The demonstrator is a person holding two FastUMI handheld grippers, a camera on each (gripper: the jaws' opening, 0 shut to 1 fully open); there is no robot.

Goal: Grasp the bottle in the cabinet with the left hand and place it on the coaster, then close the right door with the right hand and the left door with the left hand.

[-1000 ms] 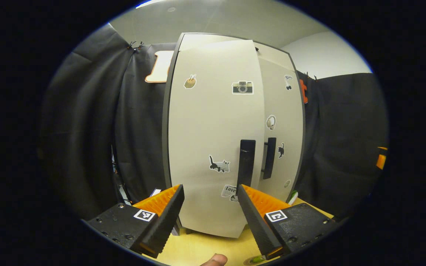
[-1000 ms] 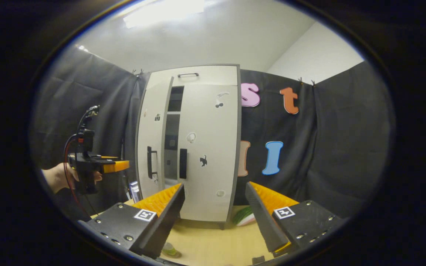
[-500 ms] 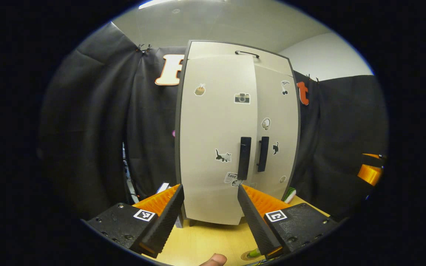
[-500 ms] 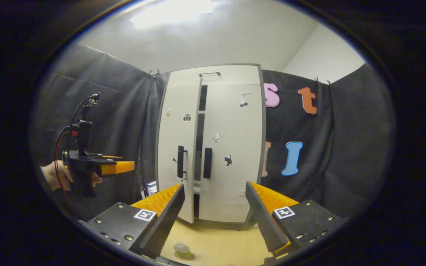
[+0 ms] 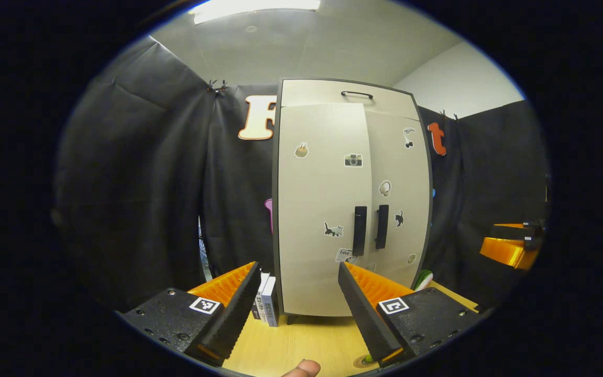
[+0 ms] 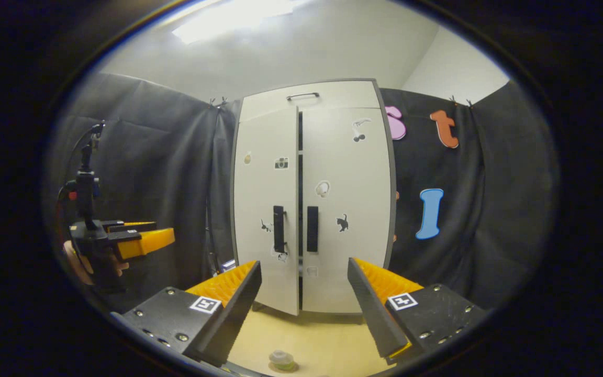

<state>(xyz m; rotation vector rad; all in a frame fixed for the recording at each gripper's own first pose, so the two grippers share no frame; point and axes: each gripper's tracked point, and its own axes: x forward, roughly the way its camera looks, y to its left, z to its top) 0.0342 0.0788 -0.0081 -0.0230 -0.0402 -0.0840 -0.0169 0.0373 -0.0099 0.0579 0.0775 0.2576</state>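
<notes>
At about six o'clock from where I hold my tongs, the pale wooden counter (image 5: pixel 301 340) runs under everything. At seven o'clock in the left gripper view, two small boxes (image 5: pixel 267 305) stand upright side by side on it, close against the foot of the big white unit. At four o'clock in that view a green and white object (image 5: pixel 423 279) peeks out low behind the unit; I cannot tell what it is. Black cloth (image 6: pixel 170 173) hangs all round as the booth's wall, under a grey ceiling with a bright light panel (image 6: pixel 228 21) at twelve o'clock.
</notes>
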